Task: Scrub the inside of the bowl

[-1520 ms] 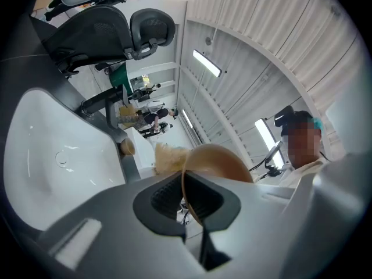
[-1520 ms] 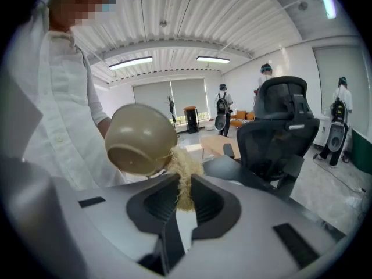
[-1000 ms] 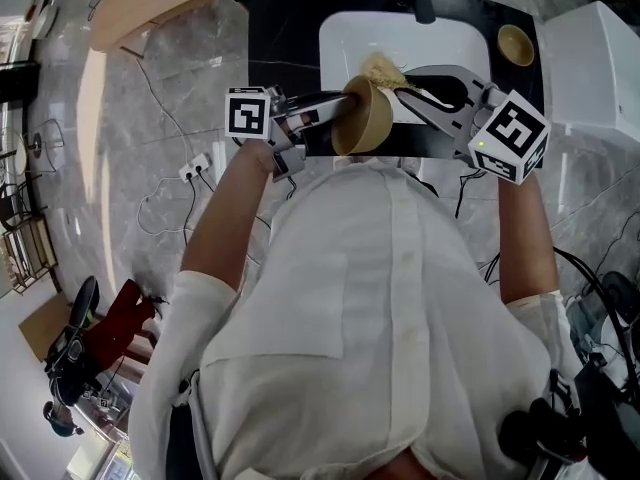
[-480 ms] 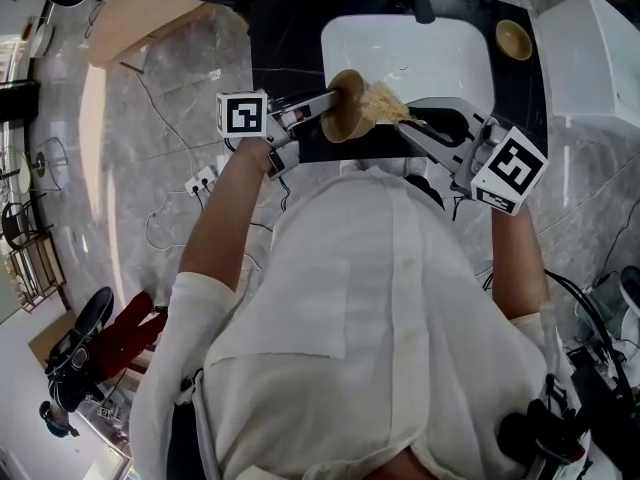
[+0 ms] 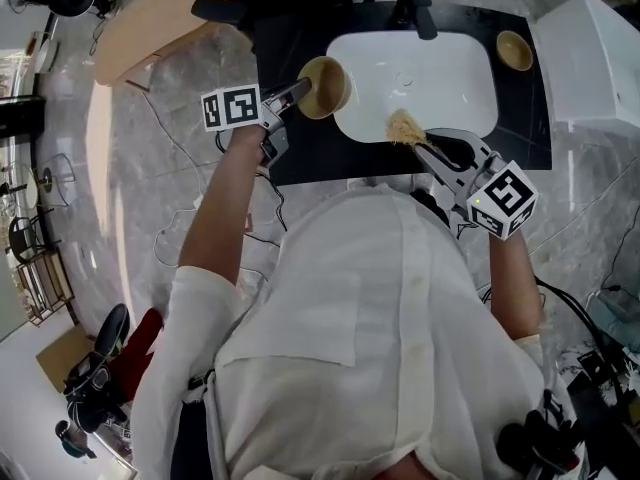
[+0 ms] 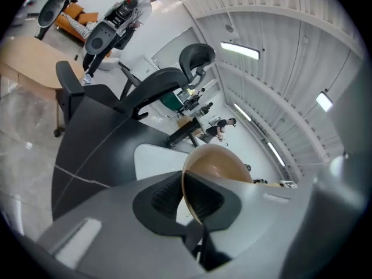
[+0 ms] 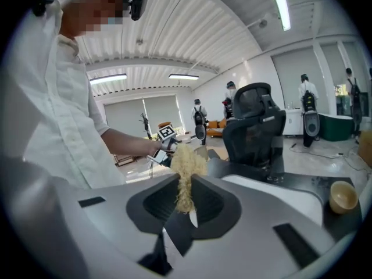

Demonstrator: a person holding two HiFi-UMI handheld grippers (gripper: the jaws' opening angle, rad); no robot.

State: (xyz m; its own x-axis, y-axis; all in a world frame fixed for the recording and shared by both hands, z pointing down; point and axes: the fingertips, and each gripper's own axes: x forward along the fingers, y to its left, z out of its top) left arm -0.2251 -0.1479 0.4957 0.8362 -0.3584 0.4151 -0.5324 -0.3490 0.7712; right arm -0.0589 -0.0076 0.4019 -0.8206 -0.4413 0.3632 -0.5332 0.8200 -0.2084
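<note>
Left gripper: jaws pressed together on the rim of the wooden bowl; in the left gripper view the rim wall runs down between the two pads of the left gripper, one pad inside and one outside
Bowl: held clear of the surface at the left edge of the white sink, partly over the dark tabletop; its opening shows in the head view, tipped a little; the tan inside looks smooth, and whether it is wet or soiled cannot be told
Right gripper: jaws pinching a pale, fibrous scrub pad; in the right gripper view the pad stands up out of the closed tips of the right gripper as a ragged tuft
Scrub pad: over the near edge of the sink, well apart from the bowl, touching nothing but the jaws
Gap between tools: bowl to the left, pad to the right, with bare white basin between them
Sink: set into the tabletop, with a dark tap at its far side; basin also seen past the jaws in both gripper views
Second item: a small bowl stands upright on the tabletop just beyond the sink's right far corner, also visible low at the right of the right gripper view
Surroundings: black office chair behind the tabletop; operator in a white shirt, both forearms extended toward the sink
</note>
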